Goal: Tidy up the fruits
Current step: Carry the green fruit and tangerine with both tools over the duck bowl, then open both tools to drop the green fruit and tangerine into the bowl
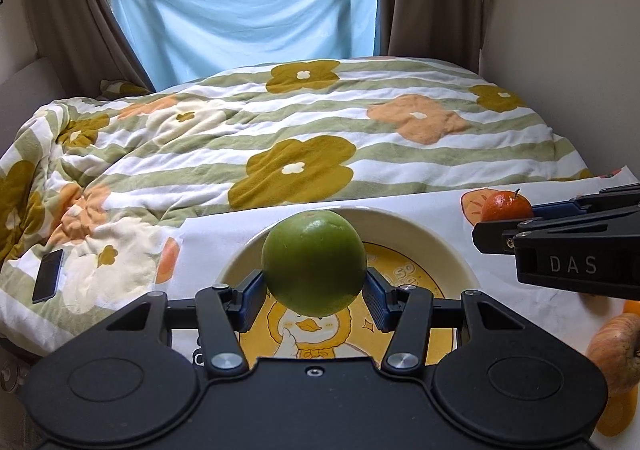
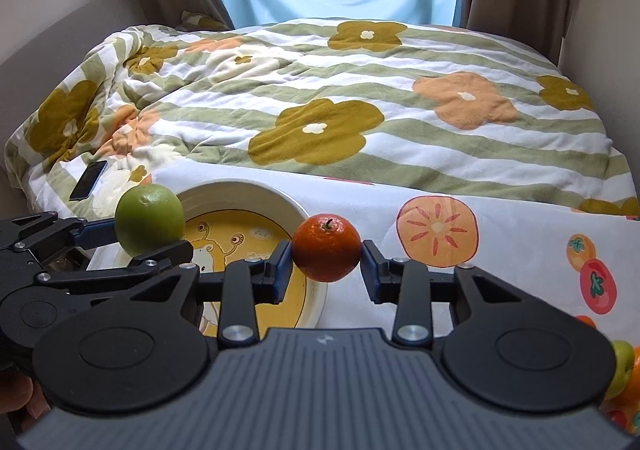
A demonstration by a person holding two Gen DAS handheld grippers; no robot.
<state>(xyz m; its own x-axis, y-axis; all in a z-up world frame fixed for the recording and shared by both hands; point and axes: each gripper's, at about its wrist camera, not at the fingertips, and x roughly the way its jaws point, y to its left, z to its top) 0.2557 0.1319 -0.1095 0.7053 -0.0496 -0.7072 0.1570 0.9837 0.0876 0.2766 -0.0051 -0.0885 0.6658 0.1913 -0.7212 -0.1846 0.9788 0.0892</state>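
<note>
While both fruits hang in the air, your left gripper (image 1: 315, 292) is clenched on the round green apple (image 1: 314, 262), held just above the cream bowl with the yellow cartoon duck print (image 1: 448, 250). Your right gripper (image 2: 325, 264) is pinching the small orange mandarin with its stem up (image 2: 326, 247), hovering just beside the bowl's right rim. Nothing sits in the bowl yet, so by my read you're early in the job. More fruit waits at the right edge of the white fruit-print cloth (image 2: 520, 250): an orange-brown piece (image 1: 616, 350), partly cut off. A dark phone (image 1: 48, 276) lies on the flowered quilt.
</note>
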